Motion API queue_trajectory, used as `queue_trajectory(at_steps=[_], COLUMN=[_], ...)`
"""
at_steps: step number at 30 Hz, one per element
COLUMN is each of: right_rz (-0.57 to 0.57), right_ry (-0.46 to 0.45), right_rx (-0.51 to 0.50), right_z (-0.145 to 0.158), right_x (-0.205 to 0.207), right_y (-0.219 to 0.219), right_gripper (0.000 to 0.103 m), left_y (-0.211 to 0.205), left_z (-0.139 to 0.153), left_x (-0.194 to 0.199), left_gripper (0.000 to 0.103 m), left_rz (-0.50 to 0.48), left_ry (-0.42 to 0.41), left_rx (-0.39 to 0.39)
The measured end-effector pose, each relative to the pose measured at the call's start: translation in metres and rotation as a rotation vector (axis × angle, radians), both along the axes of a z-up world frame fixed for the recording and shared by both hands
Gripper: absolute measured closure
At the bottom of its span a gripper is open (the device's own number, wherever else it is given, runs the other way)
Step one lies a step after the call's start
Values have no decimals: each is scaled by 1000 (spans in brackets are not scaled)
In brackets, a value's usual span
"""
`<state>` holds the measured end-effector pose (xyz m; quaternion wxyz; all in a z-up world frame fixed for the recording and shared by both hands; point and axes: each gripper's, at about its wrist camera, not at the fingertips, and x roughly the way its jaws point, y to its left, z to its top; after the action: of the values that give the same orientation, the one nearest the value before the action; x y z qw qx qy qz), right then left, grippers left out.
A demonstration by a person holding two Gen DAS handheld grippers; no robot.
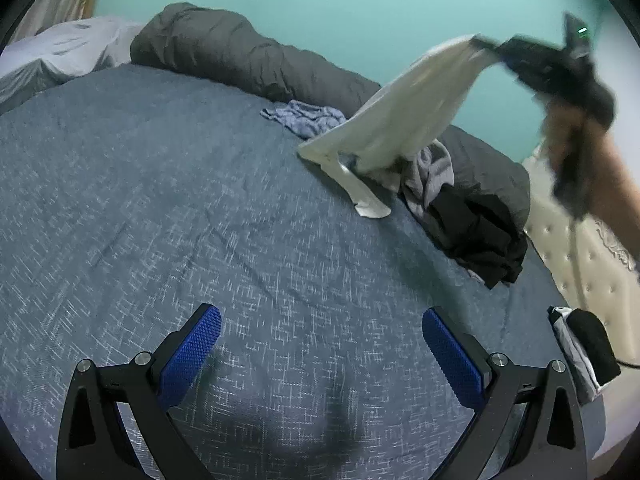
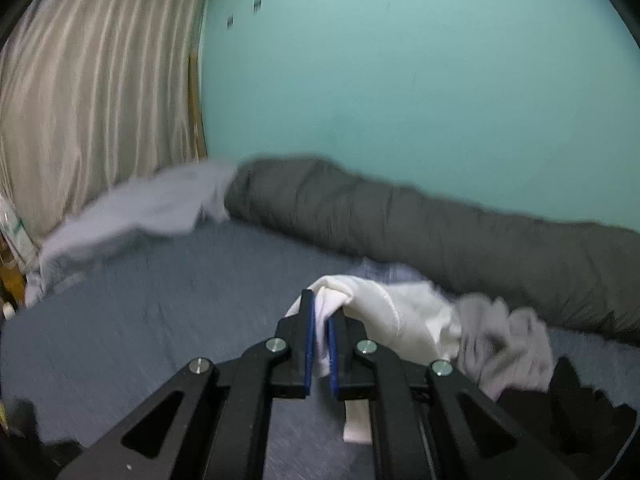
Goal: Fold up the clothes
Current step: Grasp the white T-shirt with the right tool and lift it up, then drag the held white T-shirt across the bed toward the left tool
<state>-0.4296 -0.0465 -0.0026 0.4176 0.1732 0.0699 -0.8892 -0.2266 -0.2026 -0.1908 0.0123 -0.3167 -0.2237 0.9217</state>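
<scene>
A white garment (image 1: pixel 400 116) hangs from my right gripper (image 1: pixel 486 45), which is raised at the upper right of the left wrist view; its lower end trails onto the blue bedspread (image 1: pixel 200 200). In the right wrist view my right gripper (image 2: pixel 320 322) is shut on a bunched edge of the white garment (image 2: pixel 384 304). My left gripper (image 1: pixel 320 344) is open and empty, low over the bedspread, well short of the garment. A pile holds a grey garment (image 1: pixel 430 176) and a black garment (image 1: pixel 480 228). A light blue garment (image 1: pixel 306 118) lies behind.
A rolled dark grey duvet (image 1: pixel 248 60) runs along the teal wall. A pale sheet (image 1: pixel 60 52) lies at the far left, a tufted cream headboard (image 1: pixel 584 264) at the right, and a small black-and-white item (image 1: pixel 580 348) at the bed's right edge. Striped curtains (image 2: pixel 88 92) hang left.
</scene>
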Motion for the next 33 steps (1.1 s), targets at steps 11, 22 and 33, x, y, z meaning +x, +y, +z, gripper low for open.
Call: queue_trajectory(at_steps=[11, 22, 33], right_rz=[24, -35, -45], right_ry=[119, 112, 211], right_rx=[-79, -71, -141], right_z=[124, 149, 227], right_x=[84, 162, 261], right_y=[54, 101, 136], right_gripper=[102, 102, 102], left_y=[5, 10, 7], left_z=[36, 79, 136], left_x=[21, 88, 155], left_gripper=[0, 0, 0], left_rz=[-9, 8, 27], left_ry=[56, 70, 110], left_rx=[20, 1, -58])
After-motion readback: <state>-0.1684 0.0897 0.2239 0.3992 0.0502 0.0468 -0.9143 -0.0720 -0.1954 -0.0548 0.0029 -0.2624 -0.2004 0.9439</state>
